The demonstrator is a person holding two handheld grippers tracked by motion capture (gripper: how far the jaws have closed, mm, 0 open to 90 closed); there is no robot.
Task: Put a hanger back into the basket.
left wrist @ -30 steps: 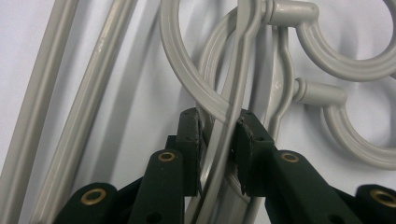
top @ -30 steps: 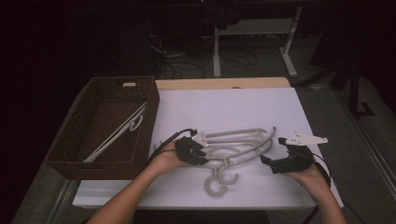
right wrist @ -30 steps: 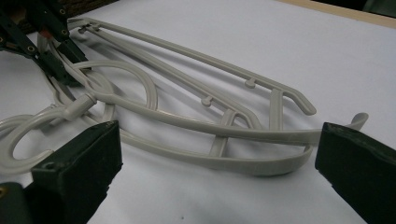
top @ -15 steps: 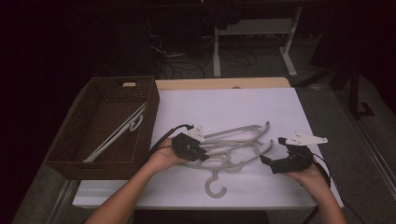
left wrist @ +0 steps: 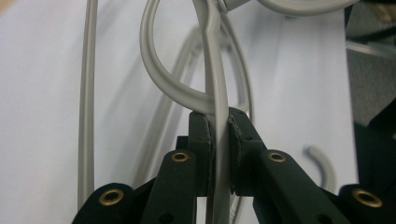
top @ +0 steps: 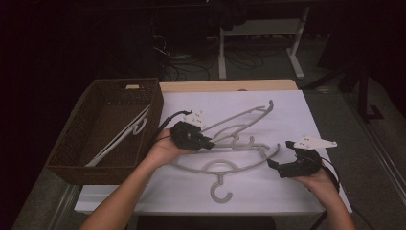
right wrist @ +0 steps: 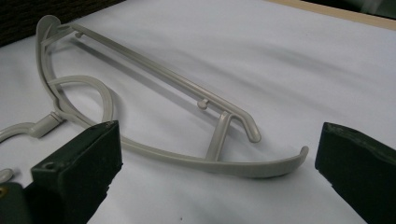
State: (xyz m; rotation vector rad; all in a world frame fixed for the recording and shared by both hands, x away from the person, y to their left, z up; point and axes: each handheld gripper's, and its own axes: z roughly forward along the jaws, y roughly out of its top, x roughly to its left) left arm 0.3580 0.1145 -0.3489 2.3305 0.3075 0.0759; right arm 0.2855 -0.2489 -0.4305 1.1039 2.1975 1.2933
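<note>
Left gripper (top: 207,143) clamps a grey hanger (top: 249,115), lifted mid-table; basket (top: 72,153) at the left edge holds one, another hanger (top: 225,167) remains.

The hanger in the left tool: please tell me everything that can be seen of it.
The lifted hanger is pale grey and looks like plastic, with thin curved arms and a rounded hook. The left tool is shut on a thin flat part of it near the hook. It tilts, its far end raised over the white table cover, above a second hanger lying flat.
</note>
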